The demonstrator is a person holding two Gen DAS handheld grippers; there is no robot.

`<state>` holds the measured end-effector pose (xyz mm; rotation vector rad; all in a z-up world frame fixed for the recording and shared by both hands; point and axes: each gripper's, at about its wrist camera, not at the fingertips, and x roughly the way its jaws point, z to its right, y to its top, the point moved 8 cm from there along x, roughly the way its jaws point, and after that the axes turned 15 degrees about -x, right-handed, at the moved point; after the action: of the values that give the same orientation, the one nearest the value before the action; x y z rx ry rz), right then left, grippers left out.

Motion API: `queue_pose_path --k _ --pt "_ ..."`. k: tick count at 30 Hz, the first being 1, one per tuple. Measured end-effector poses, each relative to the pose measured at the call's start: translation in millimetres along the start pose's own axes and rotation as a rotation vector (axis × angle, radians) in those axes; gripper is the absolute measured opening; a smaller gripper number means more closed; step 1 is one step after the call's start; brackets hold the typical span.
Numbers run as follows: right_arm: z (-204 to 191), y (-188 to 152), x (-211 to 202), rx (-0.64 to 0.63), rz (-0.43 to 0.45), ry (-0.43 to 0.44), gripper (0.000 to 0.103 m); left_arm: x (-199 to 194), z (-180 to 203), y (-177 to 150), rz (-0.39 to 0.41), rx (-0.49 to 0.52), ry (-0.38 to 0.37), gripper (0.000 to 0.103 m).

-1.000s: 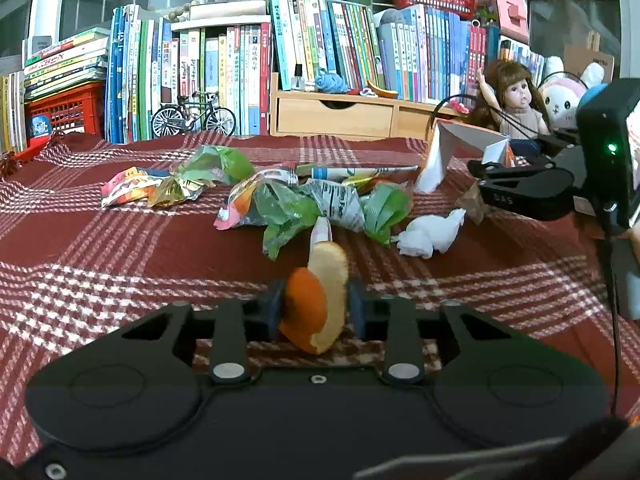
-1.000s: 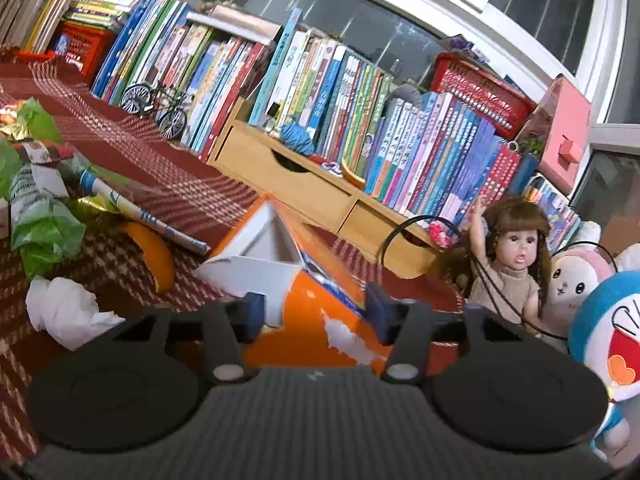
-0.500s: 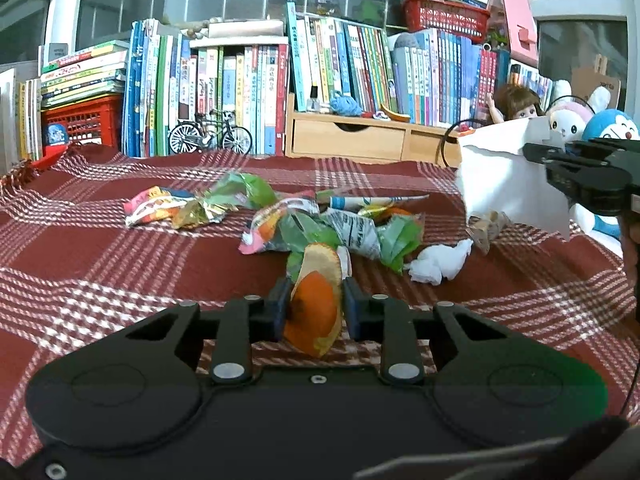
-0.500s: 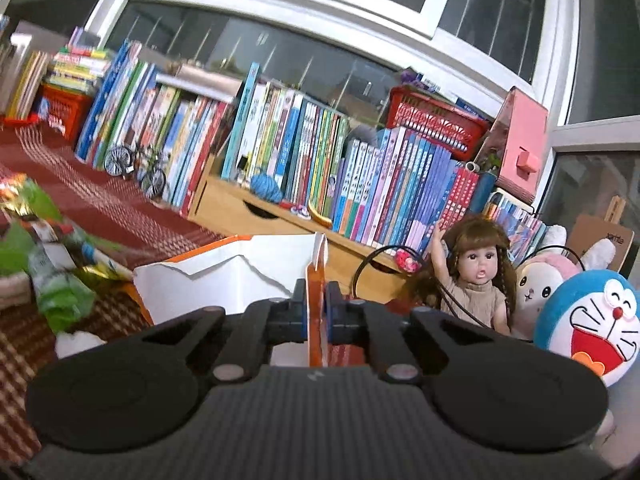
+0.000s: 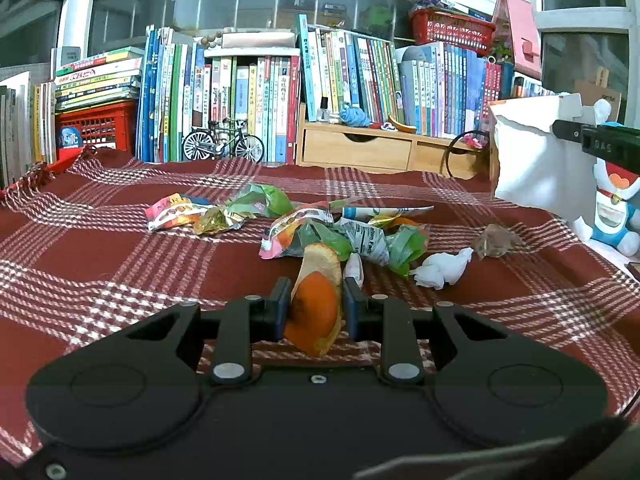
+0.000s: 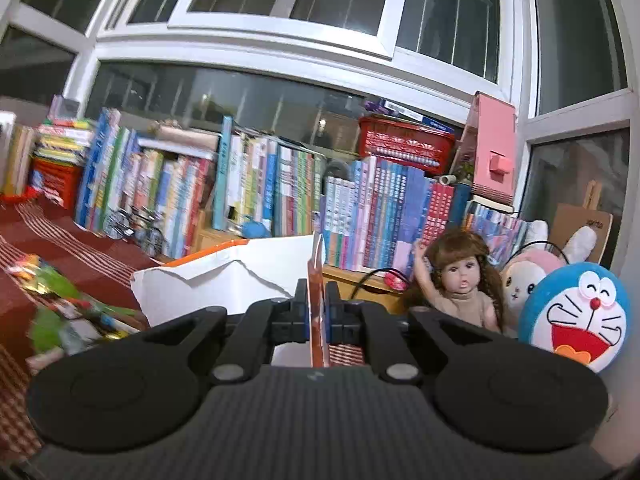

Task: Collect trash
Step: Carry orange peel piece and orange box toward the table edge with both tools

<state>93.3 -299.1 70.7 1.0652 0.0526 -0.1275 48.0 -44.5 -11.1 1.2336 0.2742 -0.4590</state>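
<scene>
**Trash Collection: Bag Held Ready, Peel in Transit**

The plaid cloth (image 5: 120, 264) is covering the surface and carrying the remaining litter. In the left wrist view, the paper bag (image 5: 536, 160) is hanging at 2 o'clock, clear of the cloth. The right tongs (image 6: 318, 312) are pinching its rim edge-on, jaws nearly together on the thin wall. The bag is looking light, stiff enough to keep its mouth open, yet liable to tear; the rim is the sensible hold.

At 12 o'clock the wrapper pile (image 5: 344, 236) is lying well short of the books. These foils are likely to be slippery and springy, so a grip across a crumpled fold should be holding best. At 1 o'clock the tissue wad (image 5: 440, 268) is sitting beside the pile, soft and compressible.

The left tongs (image 5: 316, 308) are clamping the orange peel (image 5: 316, 304) across its curved faces. The peel is appearing light and pliable.
</scene>
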Motion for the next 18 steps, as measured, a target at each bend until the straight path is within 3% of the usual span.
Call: queue_pose_path --k 10,18 --pt "-13 5 -50 0.095 0.014 0.177 0.009 -32 -4 -4 -0.01 0.007 -0.023 0.026" --pt "-35 -16 -98 0.169 -0.034 0.333 0.009 -70 -17 -21 -0.055 0.001 -0.031 0.026"
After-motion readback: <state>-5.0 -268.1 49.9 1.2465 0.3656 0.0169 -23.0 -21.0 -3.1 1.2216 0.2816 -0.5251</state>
